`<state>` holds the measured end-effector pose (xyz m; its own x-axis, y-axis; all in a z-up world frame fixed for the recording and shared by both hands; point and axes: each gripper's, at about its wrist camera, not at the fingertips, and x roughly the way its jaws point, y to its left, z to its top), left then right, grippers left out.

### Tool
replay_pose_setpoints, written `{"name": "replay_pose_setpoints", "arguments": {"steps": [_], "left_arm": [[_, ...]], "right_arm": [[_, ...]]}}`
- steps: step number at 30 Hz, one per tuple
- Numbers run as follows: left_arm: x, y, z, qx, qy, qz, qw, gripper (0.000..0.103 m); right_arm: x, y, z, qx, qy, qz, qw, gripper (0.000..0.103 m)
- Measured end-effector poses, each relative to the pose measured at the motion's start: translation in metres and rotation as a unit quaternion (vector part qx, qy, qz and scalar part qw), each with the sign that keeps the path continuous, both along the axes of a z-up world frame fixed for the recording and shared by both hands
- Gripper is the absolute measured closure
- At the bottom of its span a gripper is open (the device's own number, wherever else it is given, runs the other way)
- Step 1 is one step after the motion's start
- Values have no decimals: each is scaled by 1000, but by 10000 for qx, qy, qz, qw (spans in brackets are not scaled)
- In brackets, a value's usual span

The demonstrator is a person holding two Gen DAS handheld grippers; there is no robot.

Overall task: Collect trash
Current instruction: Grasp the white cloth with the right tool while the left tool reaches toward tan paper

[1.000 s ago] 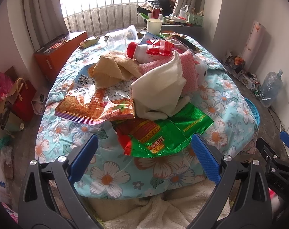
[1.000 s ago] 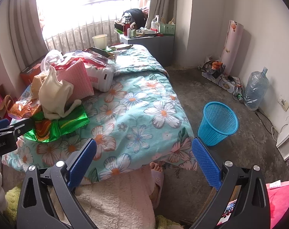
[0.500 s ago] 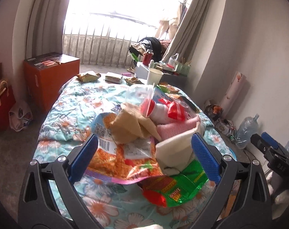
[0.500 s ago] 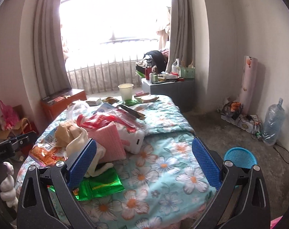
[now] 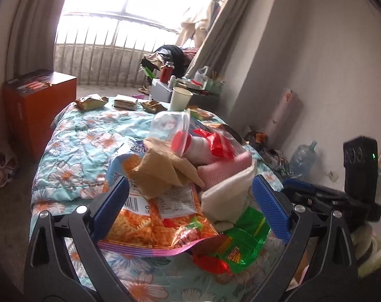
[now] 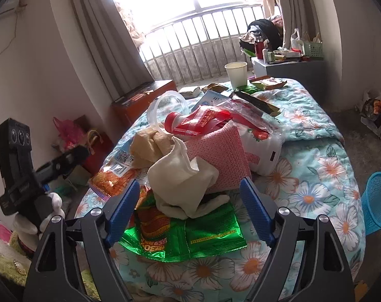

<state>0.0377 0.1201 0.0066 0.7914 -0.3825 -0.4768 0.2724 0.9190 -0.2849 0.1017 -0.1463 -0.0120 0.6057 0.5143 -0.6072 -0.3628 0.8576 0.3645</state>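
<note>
A heap of trash lies on the flowered bed point(image 5: 72, 156): an orange snack bag point(image 5: 150, 224), a green wrapper point(image 6: 190, 234), a cream cloth point(image 6: 180, 176), a pink cloth point(image 6: 218, 153), a brown paper point(image 5: 162, 173), a red-capped white bottle point(image 6: 260, 148) and a clear plastic cup point(image 5: 169, 125). My left gripper point(image 5: 190, 211) is open and empty, just short of the heap over the orange bag. My right gripper point(image 6: 190, 211) is open and empty, above the green wrapper and in front of the cream cloth.
A blue mesh bin point(image 6: 377, 201) stands on the floor right of the bed. A paper cup point(image 6: 237, 74) and several small wrappers lie at the bed's far end. An orange box point(image 5: 37, 105) stands left of the bed, a water jug point(image 5: 302, 159) on the right.
Both grippers have risen and moved in toward the trash heap, which now fills the space in front of their open jaws. The right gripper has turned left, away from the blue bin.
</note>
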Motion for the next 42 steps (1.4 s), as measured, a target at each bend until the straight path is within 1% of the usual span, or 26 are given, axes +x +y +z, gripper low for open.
{"name": "replay_pose_setpoints", "arguments": {"steps": [2, 4, 5, 8, 10, 11, 13, 15, 17, 19, 20, 21, 22, 23, 25, 26, 28, 32, 35, 39, 40, 42], "left_arm": [[-2, -5, -3, 174, -6, -44, 9998, 9], [3, -4, -4, 192, 25, 19, 9998, 9], [8, -1, -4, 200, 67, 78, 9997, 9], [34, 10, -3, 452, 158, 374, 9982, 11], [57, 18, -3, 525, 354, 501, 9967, 19], [67, 21, -4, 519, 464, 493, 9964, 20], [88, 24, -7, 445, 709, 417, 9956, 29], [102, 23, -10, 328, 859, 252, 9954, 33], [113, 19, -16, 398, 1046, 222, 9935, 40], [122, 17, -25, 486, 1309, 223, 9899, 56], [124, 16, -29, 451, 1413, 195, 9887, 62], [125, 17, -33, 375, 1519, 147, 9876, 71], [125, 17, -36, 322, 1579, 109, 9869, 80], [123, 17, -36, 318, 1594, 102, 9867, 84], [117, 17, -33, 372, 1551, 121, 9871, 97], [113, 17, -29, 388, 1504, 143, 9878, 100], [103, 17, -17, 387, 1359, 163, 9898, 103], [77, 14, 25, 400, 783, 128, 9960, 103], [68, 9, 55, 344, 438, 54, 9984, 103], [70, 2, 87, 65, 291, -169, 9994, 103], [70, -1, 94, 43, 241, -214, 9995, 103], [72, -9, 111, 116, 85, -282, 9995, 103]], "right_arm": [[10, 2, -6, 63, 169, 23, 9998, 28], [19, 9, -11, 123, 324, 63, 9994, 29], [24, 13, -13, 134, 364, 85, 9992, 29], [33, 25, -13, 89, 393, 113, 9991, 30], [35, 31, -12, 27, 329, 138, 9994, 30], [36, 34, -11, -23, 285, 146, 9995, 31], [36, 38, -10, -139, 240, 162, 9995, 32], [38, 41, -11, -237, 249, 154, 9993, 36], [40, 42, -14, -289, 295, 138, 9991, 40], [44, 43, -17, -275, 359, 134, 9989, 48], [44, 43, -18, -262, 377, 139, 9988, 50], [45, 45, -18, -250, 390, 155, 9988, 56], [45, 45, -18, -236, 389, 171, 9988, 68], [45, 45, -18, -225, 372, 146, 9989, 73], [45, 43, -15, -100, 345, 155, 9992, 92], [44, 42, -14, -11, 336, 165, 9993, 93], [40, 38, -8, 129, 243, 180, 9995, 94], [26, 29, 10, 397, -77, 226, 9989, 95], [19, 19, 26, 598, -350, 200, 9974, 95], [14, -1, 47, 799, -687, -62, 9944, 95], [11, -7, 52, 869, -763, -149, 9932, 95], [5, -23, 62, 988, -915, -317, 9904, 95]]}}
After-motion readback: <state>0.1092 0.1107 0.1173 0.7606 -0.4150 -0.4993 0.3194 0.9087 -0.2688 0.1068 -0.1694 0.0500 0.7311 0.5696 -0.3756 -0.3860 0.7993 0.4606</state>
